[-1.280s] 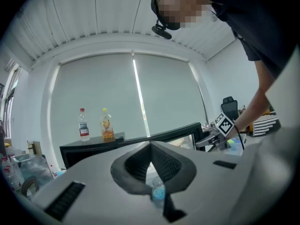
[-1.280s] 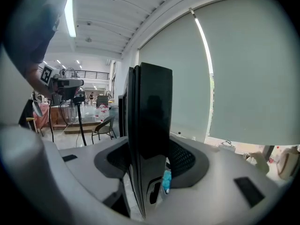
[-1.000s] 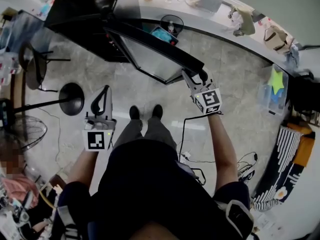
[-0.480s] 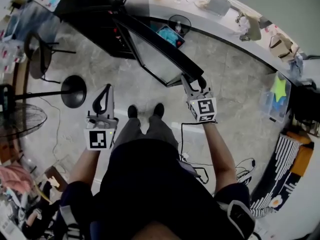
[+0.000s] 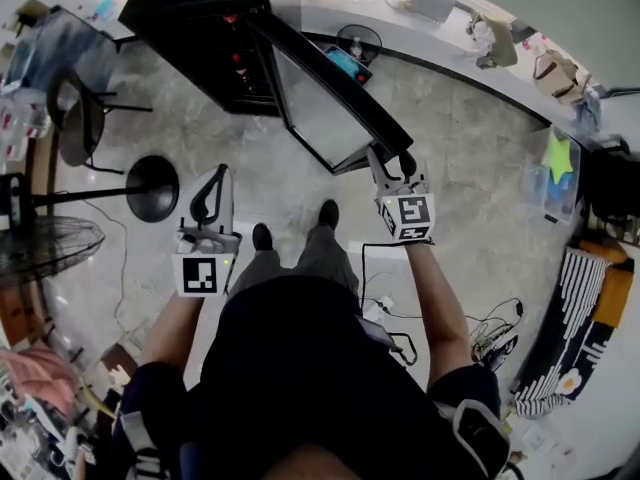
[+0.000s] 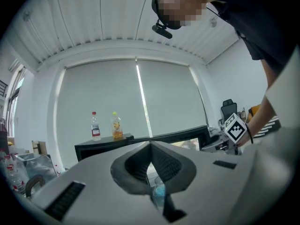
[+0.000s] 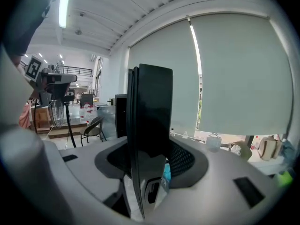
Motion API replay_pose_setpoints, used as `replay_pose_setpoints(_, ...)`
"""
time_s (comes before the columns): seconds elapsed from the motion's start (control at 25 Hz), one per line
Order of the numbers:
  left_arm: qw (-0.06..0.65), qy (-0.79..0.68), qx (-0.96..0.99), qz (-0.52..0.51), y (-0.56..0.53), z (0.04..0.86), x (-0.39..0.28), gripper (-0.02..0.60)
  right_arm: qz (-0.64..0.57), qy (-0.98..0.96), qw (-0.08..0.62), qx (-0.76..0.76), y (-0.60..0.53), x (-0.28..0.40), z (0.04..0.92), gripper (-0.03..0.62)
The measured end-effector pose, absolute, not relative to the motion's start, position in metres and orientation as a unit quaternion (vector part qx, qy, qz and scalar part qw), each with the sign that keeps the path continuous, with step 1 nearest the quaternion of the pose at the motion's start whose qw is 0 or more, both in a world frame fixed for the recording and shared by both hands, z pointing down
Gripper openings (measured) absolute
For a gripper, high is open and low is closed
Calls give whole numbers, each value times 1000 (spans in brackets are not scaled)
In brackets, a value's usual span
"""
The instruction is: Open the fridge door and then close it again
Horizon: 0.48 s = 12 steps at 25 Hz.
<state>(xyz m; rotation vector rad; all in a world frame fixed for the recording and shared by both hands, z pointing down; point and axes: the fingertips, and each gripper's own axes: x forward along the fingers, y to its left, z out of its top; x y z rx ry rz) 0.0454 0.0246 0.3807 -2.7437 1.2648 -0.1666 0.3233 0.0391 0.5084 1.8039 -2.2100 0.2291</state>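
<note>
The black fridge (image 5: 200,28) stands at the top of the head view, its glass door (image 5: 320,108) swung out towards me. My right gripper (image 5: 390,160) is shut on the door's free edge. In the right gripper view the dark door edge (image 7: 150,107) runs upright between the jaws of that gripper (image 7: 150,158). My left gripper (image 5: 213,178) is shut and empty, held level over the floor left of the door. From the left gripper view, past its closed tips (image 6: 150,145), I see the fridge (image 6: 101,146) and the open door (image 6: 185,136).
Two bottles (image 6: 95,126) stand on top of the fridge. A round black stand base (image 5: 152,188), a chair (image 5: 75,118) and a fan (image 5: 45,253) are to the left. A counter (image 5: 450,33) with bags curves behind. A cable (image 5: 375,268) lies on the floor by my feet.
The door has swung to a narrower angle with the fridge, my right gripper going with it. Both grippers moved forward, and one foot stepped ahead.
</note>
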Motion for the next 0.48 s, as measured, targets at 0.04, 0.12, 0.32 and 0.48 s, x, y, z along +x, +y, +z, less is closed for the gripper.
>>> replay_pose_setpoints(0.04,58,413,-907,-53,26,380,37,23,79,-760,139,630,42,317,508,221)
replay_pose_setpoints(0.12,58,405,-911,-52,29,380,20,23,79,-750,139,642,48,305,509,220)
replay_pose_setpoints(0.32,60,392,-917,-54,37,379,-18,23,80,-735,136,660,61,273,507,221)
replay_pose_setpoints(0.48,62,382,-921,-44,40,379,-38,23,82,-731,137,663,69,247,508,221)
